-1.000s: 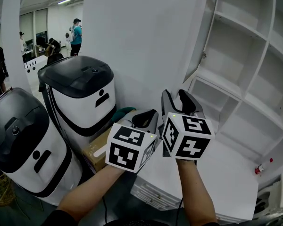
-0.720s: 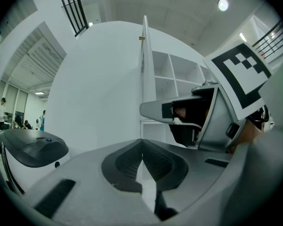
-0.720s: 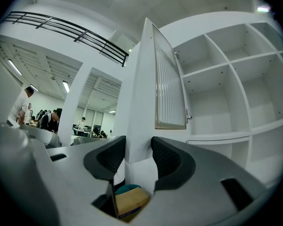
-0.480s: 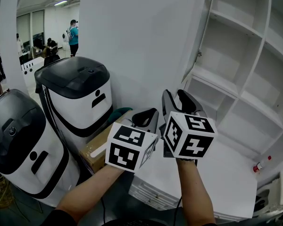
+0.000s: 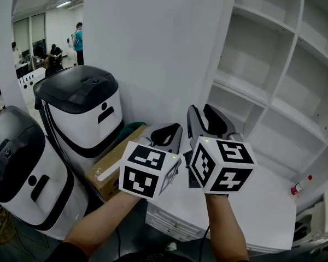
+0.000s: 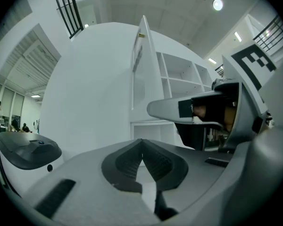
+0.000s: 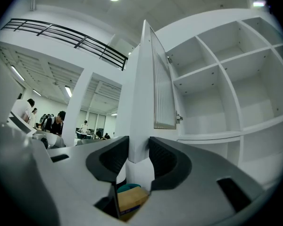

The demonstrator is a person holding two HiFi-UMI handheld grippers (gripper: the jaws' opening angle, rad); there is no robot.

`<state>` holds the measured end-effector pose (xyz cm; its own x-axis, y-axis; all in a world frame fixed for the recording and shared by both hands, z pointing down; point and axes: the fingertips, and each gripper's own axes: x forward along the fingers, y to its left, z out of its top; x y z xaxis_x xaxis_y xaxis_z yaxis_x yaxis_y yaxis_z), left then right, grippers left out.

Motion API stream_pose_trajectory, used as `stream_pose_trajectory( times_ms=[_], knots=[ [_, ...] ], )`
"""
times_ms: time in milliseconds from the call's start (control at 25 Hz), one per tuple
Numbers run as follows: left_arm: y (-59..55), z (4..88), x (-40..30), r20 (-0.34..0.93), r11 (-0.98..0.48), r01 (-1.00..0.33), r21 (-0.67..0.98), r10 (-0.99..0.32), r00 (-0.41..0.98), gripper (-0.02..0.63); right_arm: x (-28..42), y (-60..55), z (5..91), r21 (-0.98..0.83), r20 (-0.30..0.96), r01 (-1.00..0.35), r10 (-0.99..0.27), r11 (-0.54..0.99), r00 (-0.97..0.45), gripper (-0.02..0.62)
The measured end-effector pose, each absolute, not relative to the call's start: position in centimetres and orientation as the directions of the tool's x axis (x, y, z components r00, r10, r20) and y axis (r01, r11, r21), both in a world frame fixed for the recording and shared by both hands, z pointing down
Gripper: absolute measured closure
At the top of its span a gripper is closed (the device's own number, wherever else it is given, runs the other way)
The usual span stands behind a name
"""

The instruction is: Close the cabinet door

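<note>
Right gripper view: the jaws of our right gripper (image 7: 139, 149) are closing on the edge of the open cabinet door (image 7: 142, 98). Our left gripper (image 6: 141, 147) is pressed together. Bins (image 5: 79, 100) and a cardboard box (image 5: 112, 164) stand left of the door.

The grey left gripper (image 6: 141, 145) has its jaws together. Beside it, the grey right gripper (image 7: 138, 149) is closing its jaws on the white door (image 7: 144, 79).
</note>
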<state>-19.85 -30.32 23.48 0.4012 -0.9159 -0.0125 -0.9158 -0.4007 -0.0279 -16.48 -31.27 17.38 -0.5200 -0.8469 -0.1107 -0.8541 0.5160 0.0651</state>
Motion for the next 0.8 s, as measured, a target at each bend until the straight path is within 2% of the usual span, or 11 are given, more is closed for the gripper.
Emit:
stream_pose_trajectory(
  times_ms=[800],
  knots=[
    [-32.6, 23.4, -11.8, -0.014, -0.49, -0.871, -0.013, -0.871, 0.491, 0.594, -8.8, -31.4, 17.5, 0.062, -0.111, -0.861, -0.854, 0.505, -0.509, 0.497]
  ],
)
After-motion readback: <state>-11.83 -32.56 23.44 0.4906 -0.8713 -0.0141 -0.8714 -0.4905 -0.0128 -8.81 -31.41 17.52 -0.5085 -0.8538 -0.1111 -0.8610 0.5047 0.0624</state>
